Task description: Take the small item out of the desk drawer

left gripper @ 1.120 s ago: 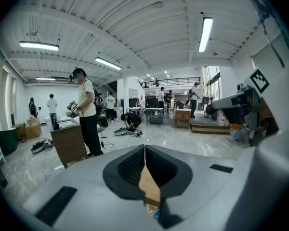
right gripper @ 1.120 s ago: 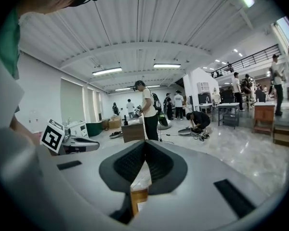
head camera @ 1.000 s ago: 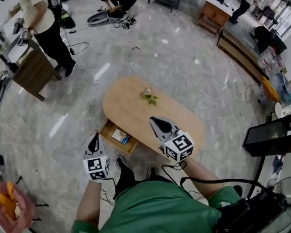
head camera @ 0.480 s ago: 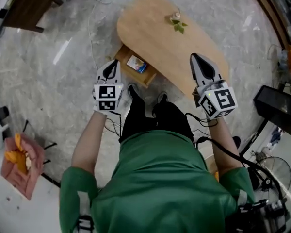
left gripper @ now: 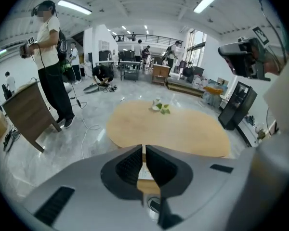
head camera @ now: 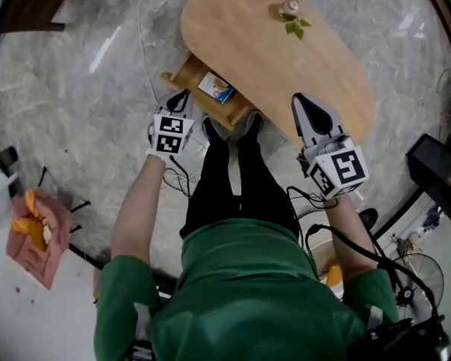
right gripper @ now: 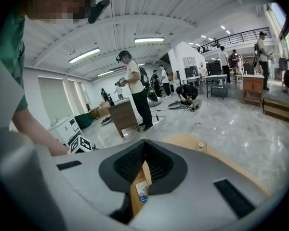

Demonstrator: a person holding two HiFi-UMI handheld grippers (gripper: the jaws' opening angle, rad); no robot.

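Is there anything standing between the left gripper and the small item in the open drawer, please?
Nothing visible does. The drawer is pulled out from under the table, and the small item lies uncovered inside. The left gripper hangs just off the drawer's front, jaws shut, so it must open first.

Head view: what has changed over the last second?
The person stepped closer to the table, and the left gripper moved toward the open drawer. Nothing was grabbed or released. It and the right gripper stay shut and empty, and the small item still lies inside.
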